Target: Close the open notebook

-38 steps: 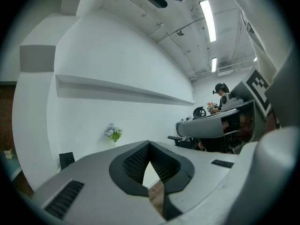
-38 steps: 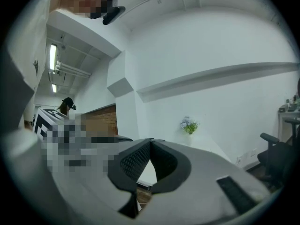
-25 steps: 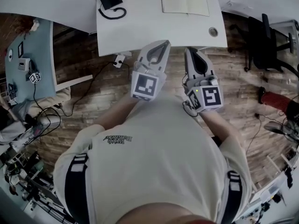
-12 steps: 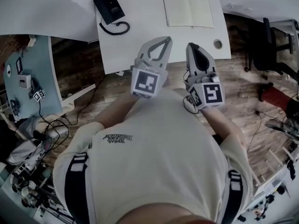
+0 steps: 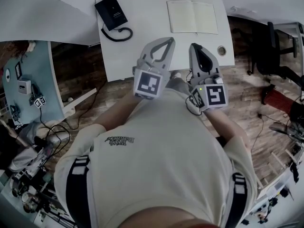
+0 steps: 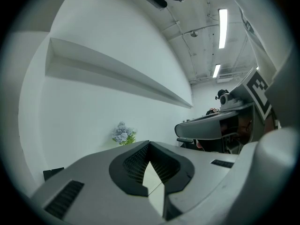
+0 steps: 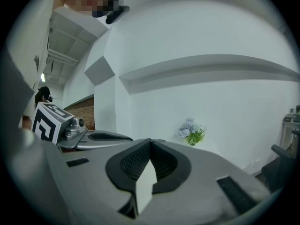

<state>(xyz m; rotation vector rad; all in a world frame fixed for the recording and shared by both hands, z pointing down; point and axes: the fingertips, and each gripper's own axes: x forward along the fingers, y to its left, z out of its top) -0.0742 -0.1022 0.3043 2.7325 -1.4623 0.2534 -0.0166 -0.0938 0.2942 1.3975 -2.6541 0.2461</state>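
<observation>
The open notebook (image 5: 192,16) lies flat with pale pages on the white table (image 5: 142,46), at its far right part. My left gripper (image 5: 163,41) hovers over the table's near edge, jaws shut with nothing between them. My right gripper (image 5: 197,47) is beside it, also shut and empty, a short way in front of the notebook. In the left gripper view the left gripper (image 6: 149,144) shows closed tips against a white wall. In the right gripper view the right gripper (image 7: 150,143) looks the same.
A black device (image 5: 110,12) with a curled cable (image 5: 118,33) lies on the table's left part. A round grommet (image 5: 221,50) sits near the right corner. A black chair (image 5: 268,46) stands to the right, a blue-topped desk (image 5: 28,80) to the left. A small flower bunch (image 6: 123,133) is by the wall.
Both grippers, still shut, have moved forward from over the wooden floor to over the table's near edge. The notebook and table now sit lower in the head view.
</observation>
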